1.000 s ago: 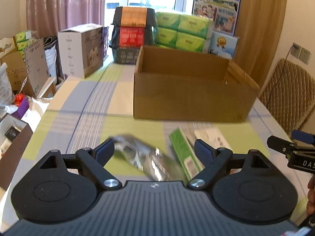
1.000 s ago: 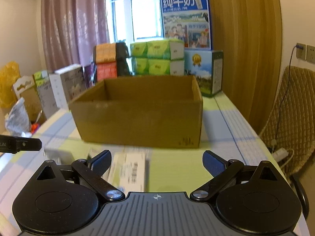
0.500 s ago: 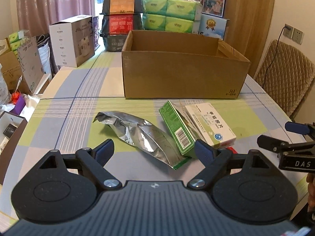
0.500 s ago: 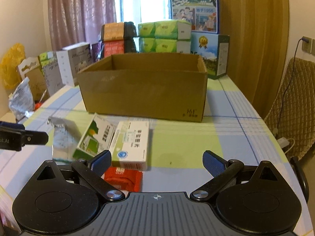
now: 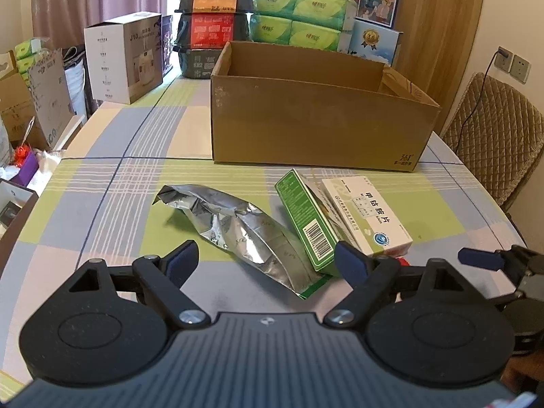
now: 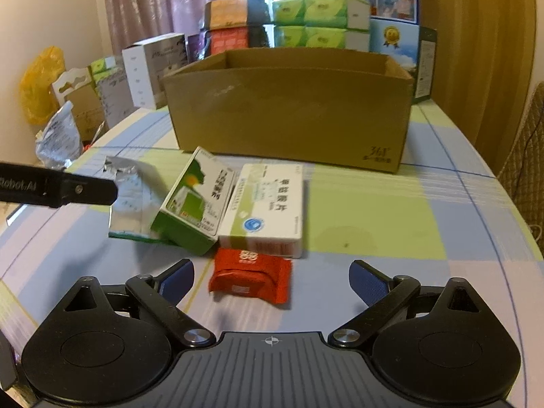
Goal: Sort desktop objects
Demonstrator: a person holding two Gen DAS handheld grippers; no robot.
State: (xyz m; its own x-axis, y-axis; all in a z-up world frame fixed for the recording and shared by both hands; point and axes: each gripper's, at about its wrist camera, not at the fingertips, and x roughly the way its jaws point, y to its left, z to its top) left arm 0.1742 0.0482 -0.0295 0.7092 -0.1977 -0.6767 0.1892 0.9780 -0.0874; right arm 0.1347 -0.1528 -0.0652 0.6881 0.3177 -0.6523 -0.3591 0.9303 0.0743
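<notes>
A crumpled silver foil pouch [image 5: 238, 231] [image 6: 127, 197] lies on the checked tablecloth, with a green box [image 5: 306, 224] [image 6: 193, 204] leaning on a white medicine box [image 5: 367, 217] [image 6: 265, 210] to its right. A small red packet [image 6: 251, 277] lies just in front of the white box. Behind them stands an open cardboard box [image 5: 316, 108] [image 6: 292, 108]. My left gripper [image 5: 267, 261] is open, low over the pouch's near end. My right gripper [image 6: 272, 280] is open, with the red packet between its fingers' line, not gripped.
Tissue packs [image 5: 299, 17], stacked black containers [image 5: 212, 27] and a white carton [image 5: 124, 57] stand beyond the cardboard box. Boxes and bags crowd the floor at the left [image 5: 30, 102]. A quilted chair [image 5: 493, 136] is at the table's right edge.
Both grippers have dropped lower and tilted down toward the table; the objects now sit larger and closer. The right gripper has come up to the red packet. Both stay open.
</notes>
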